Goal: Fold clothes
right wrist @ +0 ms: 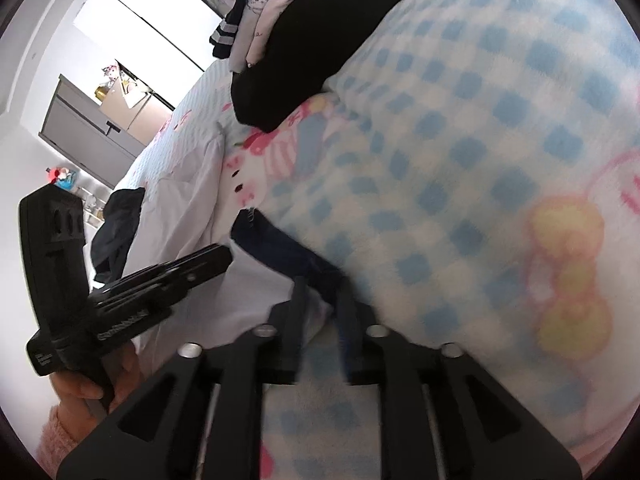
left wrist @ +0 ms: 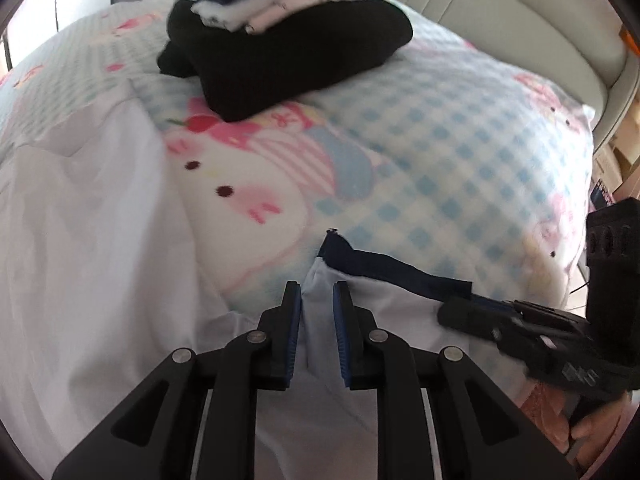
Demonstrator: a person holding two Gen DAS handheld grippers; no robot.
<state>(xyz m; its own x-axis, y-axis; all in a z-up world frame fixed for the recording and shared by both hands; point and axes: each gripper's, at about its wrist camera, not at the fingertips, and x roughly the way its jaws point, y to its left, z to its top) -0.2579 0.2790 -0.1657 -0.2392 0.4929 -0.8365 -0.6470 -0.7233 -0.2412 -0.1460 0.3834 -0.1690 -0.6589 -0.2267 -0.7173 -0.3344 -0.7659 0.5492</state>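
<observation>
A white garment (left wrist: 100, 240) with a navy trimmed edge (left wrist: 384, 264) lies on a bed with a blue checked cartoon blanket (left wrist: 440, 140). My left gripper (left wrist: 317, 292) has its jaws a little apart around a fold of the white cloth just below the navy edge. My right gripper (right wrist: 322, 292) has its jaws a little apart around the same hem; the navy edge (right wrist: 280, 244) runs up to its left. Each gripper shows in the other's view, the right one (left wrist: 472, 312) and the left one (right wrist: 208, 260).
A stack of folded clothes (left wrist: 280, 40) sits farther up the bed, black at the bottom, with pale pink, white and navy striped pieces on top. A padded headboard (left wrist: 520, 12) stands behind. A dark garment (right wrist: 116, 232) lies at the bed's far side near a cabinet (right wrist: 88, 128).
</observation>
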